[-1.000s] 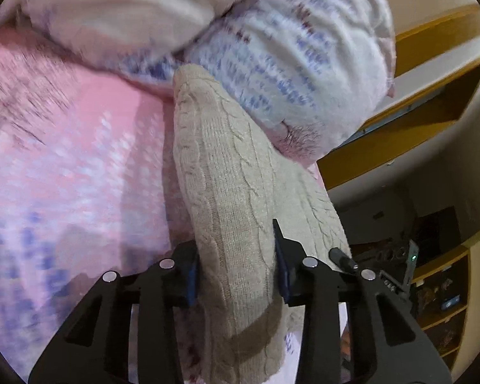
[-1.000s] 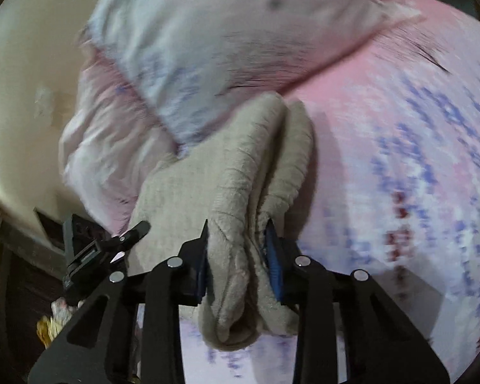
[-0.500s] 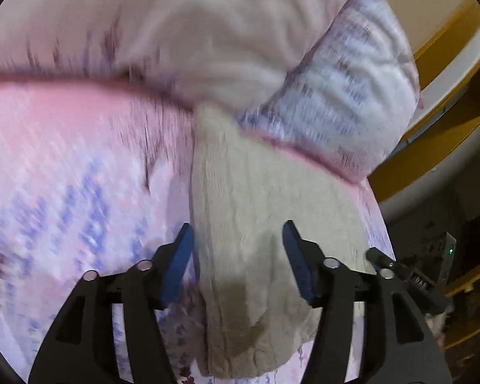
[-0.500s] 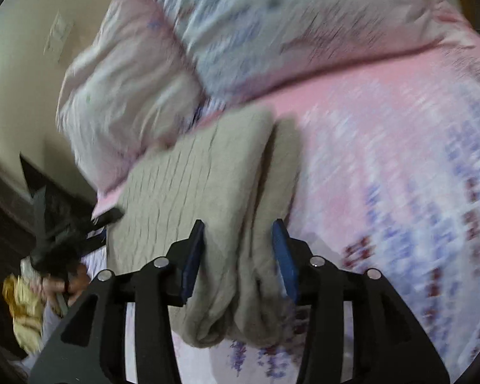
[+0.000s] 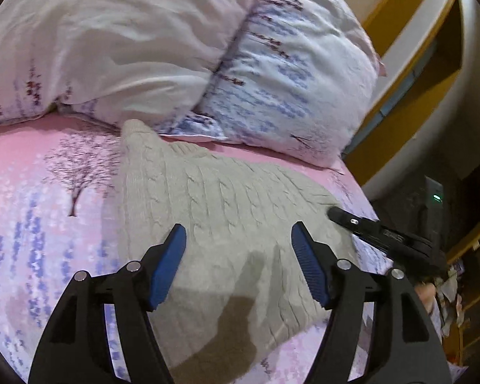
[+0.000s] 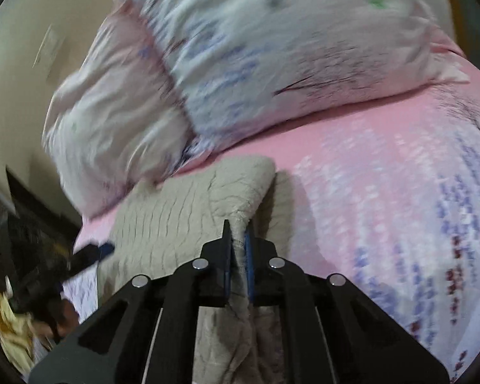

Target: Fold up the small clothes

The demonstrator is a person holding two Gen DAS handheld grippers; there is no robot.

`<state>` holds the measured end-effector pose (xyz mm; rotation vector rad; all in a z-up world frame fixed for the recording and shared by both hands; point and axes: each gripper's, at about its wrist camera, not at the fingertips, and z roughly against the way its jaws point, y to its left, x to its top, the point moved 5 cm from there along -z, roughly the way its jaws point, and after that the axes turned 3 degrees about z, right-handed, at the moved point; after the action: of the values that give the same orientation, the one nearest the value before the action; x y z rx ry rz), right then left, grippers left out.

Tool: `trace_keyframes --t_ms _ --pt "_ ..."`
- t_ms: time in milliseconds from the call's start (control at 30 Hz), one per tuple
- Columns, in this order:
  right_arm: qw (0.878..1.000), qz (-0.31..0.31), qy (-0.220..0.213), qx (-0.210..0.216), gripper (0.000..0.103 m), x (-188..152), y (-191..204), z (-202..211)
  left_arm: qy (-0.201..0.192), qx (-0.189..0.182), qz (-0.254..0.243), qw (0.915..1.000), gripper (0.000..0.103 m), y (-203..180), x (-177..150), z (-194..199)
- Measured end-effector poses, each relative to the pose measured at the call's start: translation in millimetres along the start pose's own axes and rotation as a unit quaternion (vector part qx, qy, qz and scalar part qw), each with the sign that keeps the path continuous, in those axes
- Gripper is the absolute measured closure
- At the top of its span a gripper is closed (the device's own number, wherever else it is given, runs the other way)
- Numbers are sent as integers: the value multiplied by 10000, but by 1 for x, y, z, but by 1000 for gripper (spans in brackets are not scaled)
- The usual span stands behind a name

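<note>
sweater (image 5: 227, 211): beige cable-knit, I see it lying folded on the pink bedsheet (image 5: 41, 192), just below the pillows (image 5: 144, 41) | left gripper (image 5: 238, 256): I keep it wide open, holding nothing, above the knit | right gripper (image 6: 238, 252): pinched tight on a raised fold of the sweater

left gripper (image 5: 238, 264) now stands wide open, sweater (image 5: 227, 211) released flat on the bed; right gripper (image 6: 238, 265), open half a second ago, pinches its 3 o'clock fold.
</note>
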<state>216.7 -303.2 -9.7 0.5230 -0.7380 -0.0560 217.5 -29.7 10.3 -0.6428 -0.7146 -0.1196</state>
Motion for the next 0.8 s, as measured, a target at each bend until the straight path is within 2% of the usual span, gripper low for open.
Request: trace_keyframes --t_ms 67,100,133,167,200,267,567,633,667,733,800 --pt "9995 67 301 -121 95 -4 -1 -14 11 117 -108 9999 34 -3 -2 0" --pt "9992 57 378 -129 91 -6 -1 -16 23 161 -156 9997 34 -3 -3 -1" --pt "9994 -37 336 -51 87 -8 -2 -12 19 171 -165 9997 34 -3 -5 0" --pt "9994 -147 302 52 74 -8 -4 -6 11 176 -154 9997 34 -2 -5 1" --pt "9992 -257 272 154 68 -10 -6 0 9 165 -125 9998 34 -1 -7 3" --pt "9983 -325 263 396 67 -17 -8 15 19 96 -79 9999 34 2 -8 7" --pt "9954 2 570 763 67 -64 13 40 10 220 -158 9996 33 1 -16 10" --pt "9953 273 586 726 90 -73 20 40 11 220 -124 9997 33 2 -16 11" --pt "9956 380 571 633 95 -76 22 40 16 223 -94 9997 33 2 -17 12" --pt "9979 423 444 215 96 -79 17 42 23 174 -45 9998 33 3 -19 14" --pt "9981 293 530 149 96 -81 9 40 2 168 -16 9999 34 4 -23 16"
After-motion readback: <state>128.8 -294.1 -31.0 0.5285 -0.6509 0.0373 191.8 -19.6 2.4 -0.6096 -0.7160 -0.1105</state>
